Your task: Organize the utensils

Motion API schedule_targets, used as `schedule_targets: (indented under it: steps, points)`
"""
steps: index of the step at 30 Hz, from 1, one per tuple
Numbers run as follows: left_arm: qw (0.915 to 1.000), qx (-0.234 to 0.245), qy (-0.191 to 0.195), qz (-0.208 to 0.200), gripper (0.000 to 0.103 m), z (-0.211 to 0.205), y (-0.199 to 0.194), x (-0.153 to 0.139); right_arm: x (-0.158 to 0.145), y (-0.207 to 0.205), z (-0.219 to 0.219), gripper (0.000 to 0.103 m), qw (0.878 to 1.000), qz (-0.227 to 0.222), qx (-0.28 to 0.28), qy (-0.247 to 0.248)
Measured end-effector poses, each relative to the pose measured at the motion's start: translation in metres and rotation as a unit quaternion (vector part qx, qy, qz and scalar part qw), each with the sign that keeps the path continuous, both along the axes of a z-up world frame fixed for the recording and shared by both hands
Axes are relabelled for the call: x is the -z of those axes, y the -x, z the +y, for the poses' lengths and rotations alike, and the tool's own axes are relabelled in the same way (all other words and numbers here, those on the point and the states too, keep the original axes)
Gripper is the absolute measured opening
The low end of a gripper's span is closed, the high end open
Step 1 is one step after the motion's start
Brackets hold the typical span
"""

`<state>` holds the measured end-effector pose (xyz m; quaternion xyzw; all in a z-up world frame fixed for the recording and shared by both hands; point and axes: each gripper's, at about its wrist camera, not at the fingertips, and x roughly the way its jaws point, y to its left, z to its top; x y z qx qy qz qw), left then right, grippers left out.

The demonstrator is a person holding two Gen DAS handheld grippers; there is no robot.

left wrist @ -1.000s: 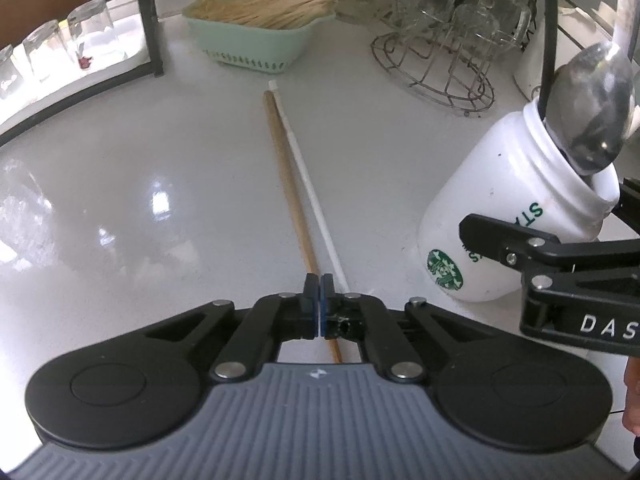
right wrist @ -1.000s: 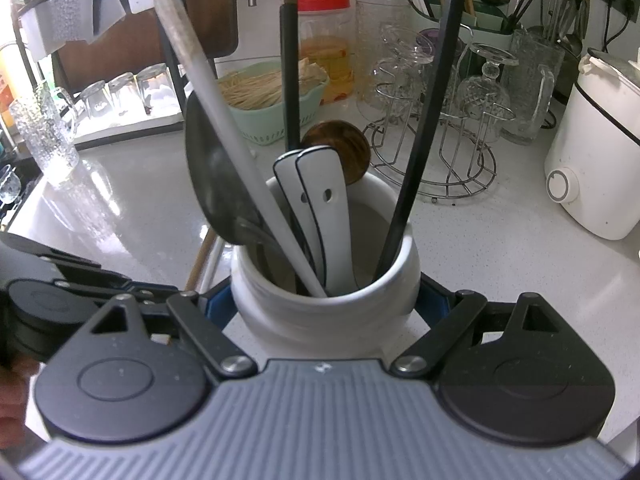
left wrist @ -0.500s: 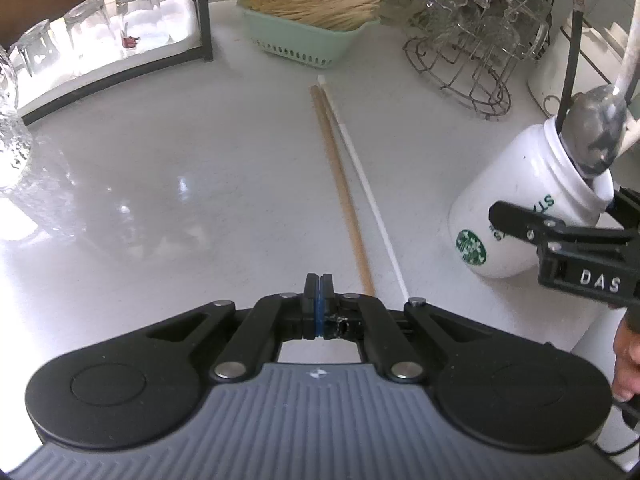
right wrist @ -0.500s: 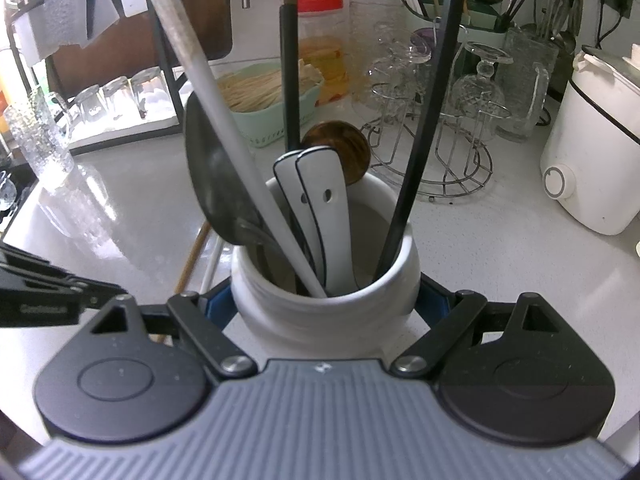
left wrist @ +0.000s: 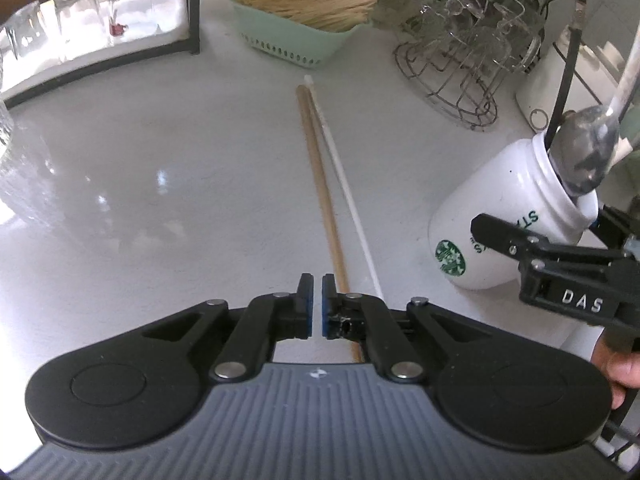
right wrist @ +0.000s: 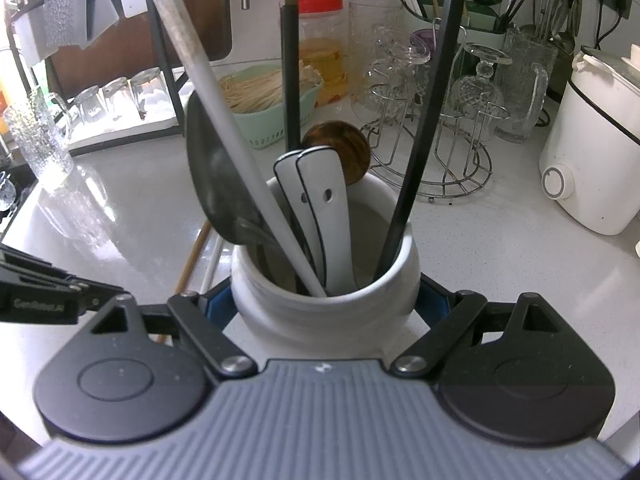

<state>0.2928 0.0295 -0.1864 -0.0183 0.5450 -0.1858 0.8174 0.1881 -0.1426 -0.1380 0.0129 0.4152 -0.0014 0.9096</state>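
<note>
- The near ends of the wooden chopstick [left wrist: 324, 196] and the white chopstick [left wrist: 347, 192] are hidden under the left gripper [left wrist: 314, 300]; they lie side by side on the white table [left wrist: 168, 168], tips nearly touching at the far end.
- The left gripper's jaws have just been opening and now stand a narrow gap apart, with nothing between them; the wooden chopstick runs just beside the right-hand pad.
- The handles in the white jar [right wrist: 326, 312] are cut off by the top edge of the right wrist view, so their far ends cannot be seen.
- The right gripper [right wrist: 326, 308] is clamped around the jar below its rim, its blue pads pressed on either side.
- The jar holds a metal spoon [right wrist: 216, 184], two white ceramic spoons [right wrist: 324, 216], a brown wooden spoon [right wrist: 352, 148] and two black sticks [right wrist: 420, 140].
- From the left wrist view the jar leans away to the right and shows a green round logo.
- Part of a hand [left wrist: 618, 368] is cut off at the right edge.
- A mint-green basket [left wrist: 300, 46] at the back holds pale thin sticks; what they are is hard to make out.
- A wire rack [right wrist: 436, 128] carries upturned glasses.
- A white appliance [right wrist: 596, 152] is partly cut off at the right.
</note>
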Motion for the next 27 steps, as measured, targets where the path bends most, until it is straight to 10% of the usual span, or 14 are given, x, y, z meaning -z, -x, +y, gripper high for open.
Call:
schedule_targets:
  steps: [14, 27]
  points:
    - [0.9993, 0.015, -0.03, -0.018, 0.026, -0.026, -0.002, 0.013, 0.001, 0.002, -0.002, 0.091, 1.0, -0.005, -0.004, -0.002]
    - [0.9956, 0.03, -0.085, -0.026, 0.005, -0.035, 0.005, 0.012, 0.001, 0.003, -0.001, 0.091, 1.0, -0.007, -0.007, 0.001]
